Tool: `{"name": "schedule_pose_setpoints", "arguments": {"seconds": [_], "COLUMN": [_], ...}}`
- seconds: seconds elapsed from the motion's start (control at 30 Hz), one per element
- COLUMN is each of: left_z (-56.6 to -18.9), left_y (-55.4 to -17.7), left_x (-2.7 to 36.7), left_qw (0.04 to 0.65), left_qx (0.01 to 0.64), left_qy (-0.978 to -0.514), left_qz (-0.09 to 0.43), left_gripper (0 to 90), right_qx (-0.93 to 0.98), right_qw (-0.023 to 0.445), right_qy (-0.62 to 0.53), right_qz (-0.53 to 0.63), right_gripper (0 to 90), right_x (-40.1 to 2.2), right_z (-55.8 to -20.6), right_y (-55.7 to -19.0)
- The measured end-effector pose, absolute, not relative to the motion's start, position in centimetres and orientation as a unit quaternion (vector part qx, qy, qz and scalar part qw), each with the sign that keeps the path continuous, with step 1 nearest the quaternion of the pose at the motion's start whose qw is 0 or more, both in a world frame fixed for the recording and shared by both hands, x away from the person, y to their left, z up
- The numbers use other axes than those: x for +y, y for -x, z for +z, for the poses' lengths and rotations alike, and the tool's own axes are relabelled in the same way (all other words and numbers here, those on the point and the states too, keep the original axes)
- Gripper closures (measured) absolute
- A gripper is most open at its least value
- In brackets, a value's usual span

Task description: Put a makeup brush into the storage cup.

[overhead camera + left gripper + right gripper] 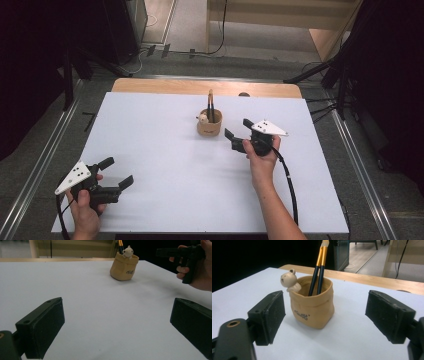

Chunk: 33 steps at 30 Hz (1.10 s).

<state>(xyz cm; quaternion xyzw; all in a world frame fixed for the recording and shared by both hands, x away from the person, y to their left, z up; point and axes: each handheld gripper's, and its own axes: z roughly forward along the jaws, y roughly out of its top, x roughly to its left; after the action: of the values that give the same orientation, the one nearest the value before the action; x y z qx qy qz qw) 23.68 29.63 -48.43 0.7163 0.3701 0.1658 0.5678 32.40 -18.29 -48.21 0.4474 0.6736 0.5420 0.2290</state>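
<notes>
Standing just ahead of the right tool (324, 317), whose jaws gape apart and empty: one tan pen holder (312, 307), bear figurine on rim, two dark pens (317, 277) upright inside. Likely light, rigid, top-heavy and tippable; grasp across the lower body. Left tool (117, 325) open, idle, well apart on the table (165, 150).

the high view looks forward and down from above the near edge, taking in the whole white counter (165, 165). the left tool (117, 172) view sits low at the near left, facing far right across the counter. the right tool (237, 132) view sits close beside the tan cup (312, 306). all three share that cup.
</notes>
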Motion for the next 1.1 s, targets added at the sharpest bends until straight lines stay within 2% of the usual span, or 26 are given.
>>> {"name": "schedule_pose_setpoints", "arguments": {"seconds": [0.13,0.4,1.1], "left_z": [-48.4,-48.2,-48.1], "left_y": [-23.7,-23.5,-23.4], "left_x": [29.5,29.4,29.0], "left_qw": [0.567,0.567,0.564], "left_qx": [0.369,0.366,0.359], "left_qy": [-0.717,-0.718,-0.724], "left_qz": [0.167,0.171,0.172], "left_gripper": [0.0,0.0,0.0], "right_qx": [0.671,0.687,0.682], "right_qw": [0.236,0.236,0.251], "right_qy": [-0.449,-0.43,-0.431], "right_qz": [0.541,0.536,0.536], "right_gripper": [12.6,0.4,0.0], "right_x": [-19.0,-20.2,-23.6], "right_z": [-48.3,-48.7,-49.0], "right_y": [-31.5,-30.0,-26.1]}}
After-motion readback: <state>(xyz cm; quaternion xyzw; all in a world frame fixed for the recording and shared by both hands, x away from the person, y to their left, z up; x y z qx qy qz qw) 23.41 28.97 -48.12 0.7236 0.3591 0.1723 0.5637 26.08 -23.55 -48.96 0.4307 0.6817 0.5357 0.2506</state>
